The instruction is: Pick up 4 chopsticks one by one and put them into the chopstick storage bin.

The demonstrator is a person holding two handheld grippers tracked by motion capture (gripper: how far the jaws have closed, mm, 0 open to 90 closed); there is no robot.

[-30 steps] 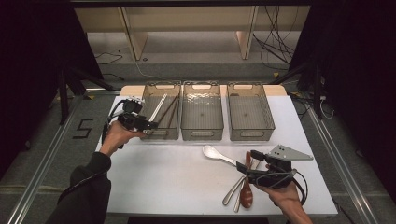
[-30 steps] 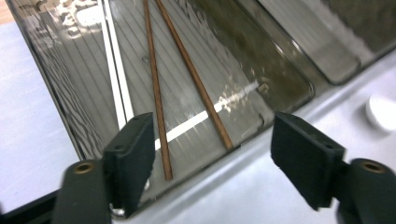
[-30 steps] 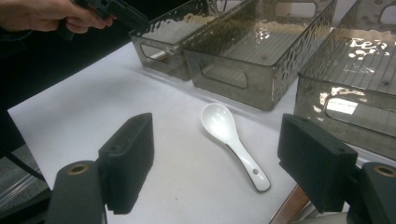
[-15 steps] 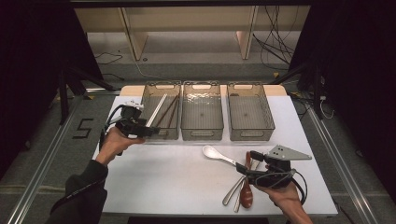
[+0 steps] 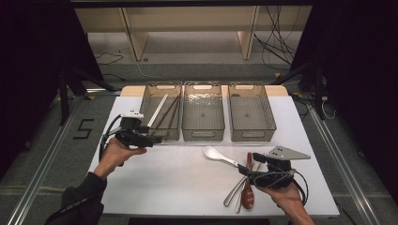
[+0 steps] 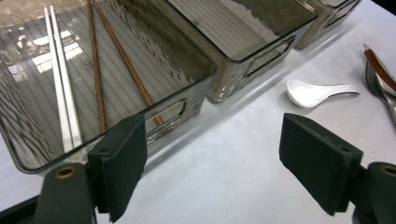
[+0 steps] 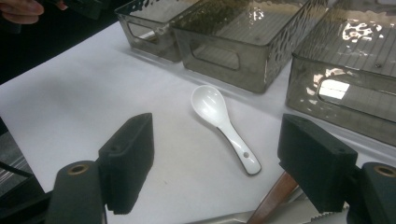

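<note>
Clear plastic bins [image 5: 203, 117], three, line the worktop [image 5: 178, 173]. The nine-o'clock bin [image 6: 116, 74] holds four chopsticks [image 6: 60, 93]. One white spoon [image 7: 223, 122] lies at five o'clock. Left gripper [image 6: 210, 158] fingers just opened wide, empty; right gripper [image 7: 217, 163] wide, empty.

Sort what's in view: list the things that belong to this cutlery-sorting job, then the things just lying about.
Job:
left bin holding chopsticks
middle bin
right bin
white spoon
cutlery pile

Lying about:
cables on the floor
floor marking
</note>
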